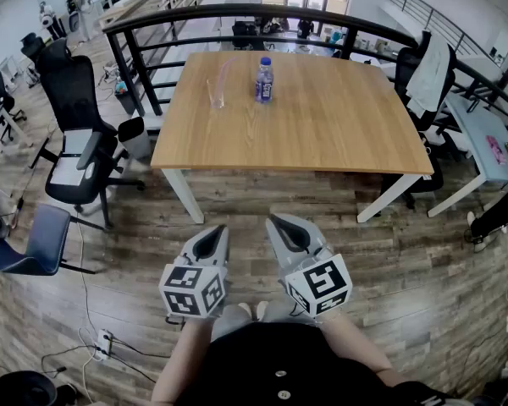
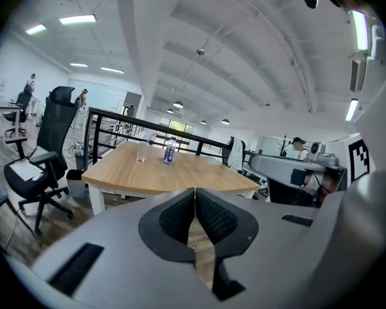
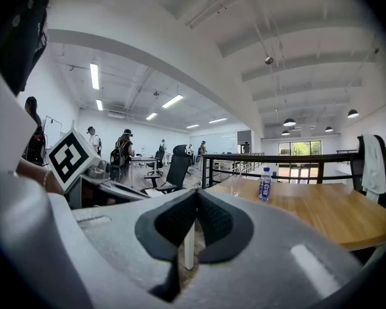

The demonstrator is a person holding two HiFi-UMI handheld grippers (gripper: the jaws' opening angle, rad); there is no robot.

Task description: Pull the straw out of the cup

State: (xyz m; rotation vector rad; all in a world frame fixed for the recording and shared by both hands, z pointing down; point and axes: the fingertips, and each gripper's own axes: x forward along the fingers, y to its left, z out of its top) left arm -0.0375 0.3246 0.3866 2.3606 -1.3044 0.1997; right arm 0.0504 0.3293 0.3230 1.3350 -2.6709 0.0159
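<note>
While both tools hang low in front of the person's body, well short of the work, nothing is in hand: the grey left gripper (image 1: 216, 237) has its jaws pressed together on nothing, and the grey right gripper (image 1: 284, 231) is clenched and empty in the same way. A stretch of brown plank floor (image 1: 262, 197) lies between them and the light wooden bench (image 1: 322, 129). Toward the bench's far left stands the clear drinking cup (image 1: 216, 96), upright, with the thin pale straw (image 1: 224, 76) slanting up out of it. A blue-labelled plastic water bottle (image 1: 264, 80) stands near it on the right, apart from it, and a black metal railing (image 1: 237, 13) runs behind. The step in hand looks like the approach. Done well, it means closing in on the bench and opening both jaws. One gripper would steady the cup low on its wall while the other pinches the straw above the rim and draws it along its own slant. A light cup would probably tip or lift otherwise.
</note>
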